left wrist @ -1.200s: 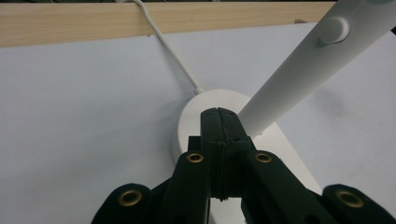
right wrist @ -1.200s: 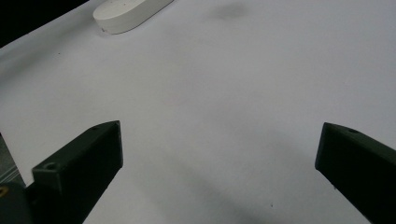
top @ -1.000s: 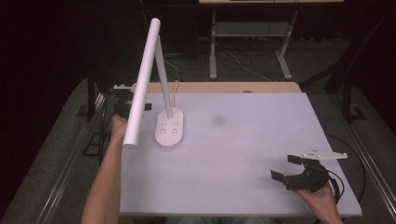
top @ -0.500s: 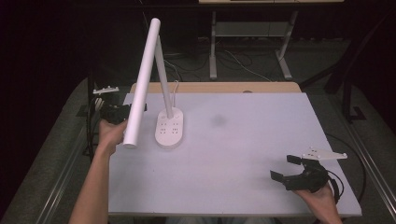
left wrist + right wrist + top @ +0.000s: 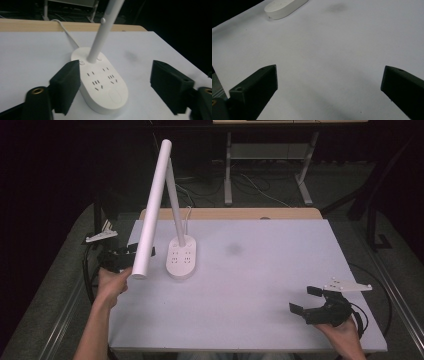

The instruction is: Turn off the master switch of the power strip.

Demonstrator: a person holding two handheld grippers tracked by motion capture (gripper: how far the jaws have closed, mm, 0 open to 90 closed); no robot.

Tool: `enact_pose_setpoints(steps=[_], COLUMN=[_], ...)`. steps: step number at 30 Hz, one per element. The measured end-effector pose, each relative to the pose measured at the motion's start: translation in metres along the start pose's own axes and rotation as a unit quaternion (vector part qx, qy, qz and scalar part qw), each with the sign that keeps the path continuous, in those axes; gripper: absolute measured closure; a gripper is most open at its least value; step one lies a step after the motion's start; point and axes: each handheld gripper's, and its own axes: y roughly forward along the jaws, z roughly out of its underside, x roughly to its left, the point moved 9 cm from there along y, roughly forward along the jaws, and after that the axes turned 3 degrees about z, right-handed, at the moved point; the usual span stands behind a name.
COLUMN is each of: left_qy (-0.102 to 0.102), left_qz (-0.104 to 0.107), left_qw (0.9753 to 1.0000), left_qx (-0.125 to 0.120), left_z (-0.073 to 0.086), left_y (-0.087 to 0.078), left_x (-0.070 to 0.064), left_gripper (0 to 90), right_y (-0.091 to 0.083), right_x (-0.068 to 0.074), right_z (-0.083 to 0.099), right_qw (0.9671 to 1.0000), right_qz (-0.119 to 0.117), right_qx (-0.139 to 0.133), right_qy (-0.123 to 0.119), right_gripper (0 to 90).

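The left gripper (image 5: 112,90) stands wide open just beside the desk lamp's socket base (image 5: 101,82), judged an approach; next, its jaws must close squarely across that base. The right gripper (image 5: 312,302), also open, rests well apart from the base; white tabletop (image 5: 260,285), dark room.

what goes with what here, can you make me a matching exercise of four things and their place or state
Things:
1. lamp base
2. left claw
3. right claw
4. dark smudge

Places or states:
A. open, at the table's near right corner
B. on the white table, mid-surface, right of the lamp
C. open, by the table's left edge, facing the lamp
D. oval, white, with sockets on top

Pairs: 1-D, 2-C, 3-A, 4-B
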Motion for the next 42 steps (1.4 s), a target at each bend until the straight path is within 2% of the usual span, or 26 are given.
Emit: enact_pose_setpoints(steps=[3, 8, 16, 23, 33, 38, 42], left_qy=[0.008, 0.017, 0.037, 0.059, 0.074, 0.093, 0.104], left_qz=[0.007, 0.008, 0.016, 0.021, 0.047, 0.058, 0.062], left_qw=[0.9999, 0.9997, 0.9984, 0.9971, 0.9949, 0.9920, 0.9901], left_qx=[0.009, 0.019, 0.040, 0.044, 0.049, 0.062, 0.071], left_z=[0.009, 0.024, 0.046, 0.063, 0.089, 0.102, 0.110], left_y=[-0.001, -0.003, -0.003, -0.002, 0.001, 0.008, 0.014], left_x=[-0.008, -0.018, -0.036, -0.048, -0.073, -0.086, -0.090], left_gripper=[13.6, 11.2, 0.0, 0.0, 0.0, 0.0, 0.0], right_y=[0.000, -0.001, -0.001, -0.002, -0.002, -0.002, -0.001], right_x=[0.001, 0.000, 0.000, 0.000, 0.000, 0.000, 0.001], right_z=[0.000, 0.000, 0.000, 0.000, 0.000, 0.001, 0.001], right_qw=[1.0000, 1.0000, 1.0000, 1.0000, 1.0000, 1.0000, 1.0000], right_qz=[0.000, 0.001, 0.001, 0.002, 0.002, 0.001, -0.001], right_qx=[0.001, 0.000, -0.002, -0.003, -0.004, -0.002, -0.001], right_qy=[0.002, 0.003, 0.001, 0.001, -0.001, 0.001, 0.000], right_gripper=[0.1, 0.1, 0.1, 0.1, 0.1, 0.1, 0.1])
